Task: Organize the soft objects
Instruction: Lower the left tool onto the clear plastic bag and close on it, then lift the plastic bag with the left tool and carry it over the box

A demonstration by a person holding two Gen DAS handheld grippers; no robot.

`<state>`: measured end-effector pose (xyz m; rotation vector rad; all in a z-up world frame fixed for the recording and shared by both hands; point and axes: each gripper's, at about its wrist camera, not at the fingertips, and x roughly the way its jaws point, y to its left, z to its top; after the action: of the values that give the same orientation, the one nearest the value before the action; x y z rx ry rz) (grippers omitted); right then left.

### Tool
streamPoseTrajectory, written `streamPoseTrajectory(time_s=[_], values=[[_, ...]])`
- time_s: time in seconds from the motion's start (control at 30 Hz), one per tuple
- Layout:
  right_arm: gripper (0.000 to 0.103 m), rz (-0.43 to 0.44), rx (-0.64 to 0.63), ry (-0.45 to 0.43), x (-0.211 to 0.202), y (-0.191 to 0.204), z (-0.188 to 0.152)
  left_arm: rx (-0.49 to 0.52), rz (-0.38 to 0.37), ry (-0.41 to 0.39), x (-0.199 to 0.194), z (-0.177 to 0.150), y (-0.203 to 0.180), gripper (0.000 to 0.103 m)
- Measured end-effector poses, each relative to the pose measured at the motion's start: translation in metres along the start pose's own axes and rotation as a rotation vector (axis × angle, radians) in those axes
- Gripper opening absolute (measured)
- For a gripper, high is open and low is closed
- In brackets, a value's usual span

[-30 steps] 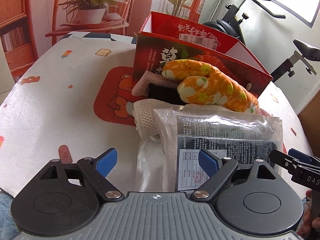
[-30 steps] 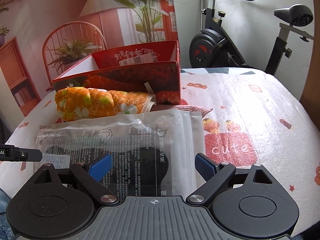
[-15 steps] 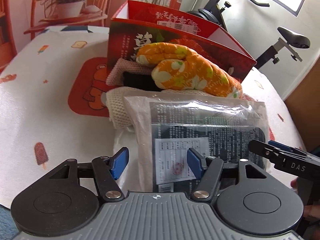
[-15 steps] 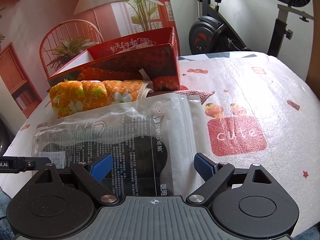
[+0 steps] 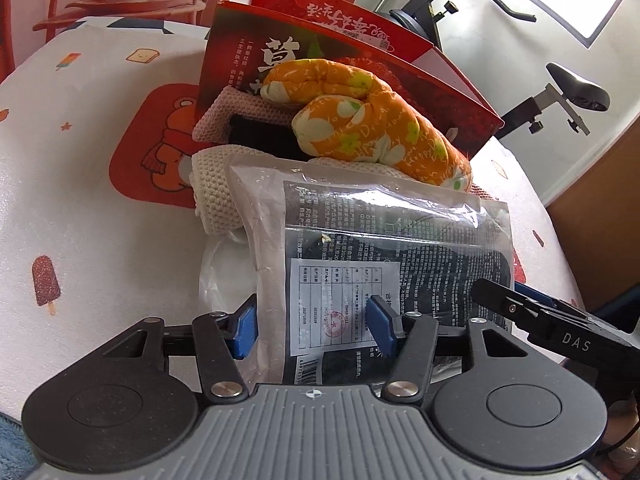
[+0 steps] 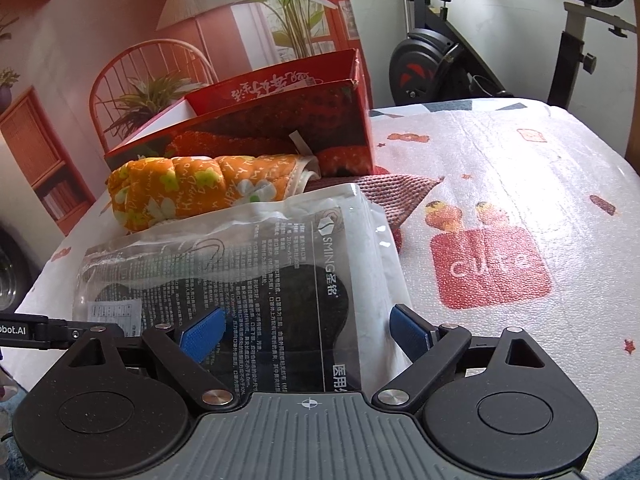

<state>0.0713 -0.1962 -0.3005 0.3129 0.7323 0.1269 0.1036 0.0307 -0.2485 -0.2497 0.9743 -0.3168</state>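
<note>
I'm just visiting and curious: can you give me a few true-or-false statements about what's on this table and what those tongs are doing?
1. The orange flowered fabric roll lies in front of the red cardboard box, not inside it. True.
2. The clear plastic packet with black contents stands upright. False: it lies flat, nearest the cameras.
3. The right tongs are clamped shut. False: they are wide open, the packet's edge between them.
4. The left tongs have just been closing around the packet's near edge. True.
5. The tablecloth is plain white. False: it carries cartoon prints.
</note>
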Motion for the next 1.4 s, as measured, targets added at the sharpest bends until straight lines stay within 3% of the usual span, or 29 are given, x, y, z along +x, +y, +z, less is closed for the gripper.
streamPoseTrajectory(time_s=[0.17,0.5,0.83,0.97,1.1,1.27,1.4], values=[[0.089,0.011,0.02,0.001,0.001,-0.002,0.0,0.006,0.007,0.006,0.001,-0.001,0.002,0.059],[0.078,0.049,-0.004,-0.025,-0.02,0.011,0.007,0.028,0.034,-0.023,-0.015,0.004,-0.002,0.059],[0.073,0.113,-0.051,-0.138,-0.063,0.026,0.044,0.089,0.006,-0.178,-0.069,0.026,-0.014,0.059],[0.073,0.126,-0.095,-0.168,-0.068,0.031,0.076,0.129,0.007,-0.241,-0.086,0.055,-0.025,0.059],[0.073,0.099,-0.167,-0.22,-0.067,0.039,0.121,0.236,0.03,-0.33,-0.094,0.099,-0.048,0.059],[0.073,0.091,-0.199,-0.303,-0.054,0.041,0.176,0.219,-0.012,-0.394,-0.081,0.155,-0.054,0.06],[0.07,0.088,-0.227,-0.321,-0.021,0.035,0.204,0.205,-0.013,-0.384,-0.055,0.186,-0.05,0.06]])
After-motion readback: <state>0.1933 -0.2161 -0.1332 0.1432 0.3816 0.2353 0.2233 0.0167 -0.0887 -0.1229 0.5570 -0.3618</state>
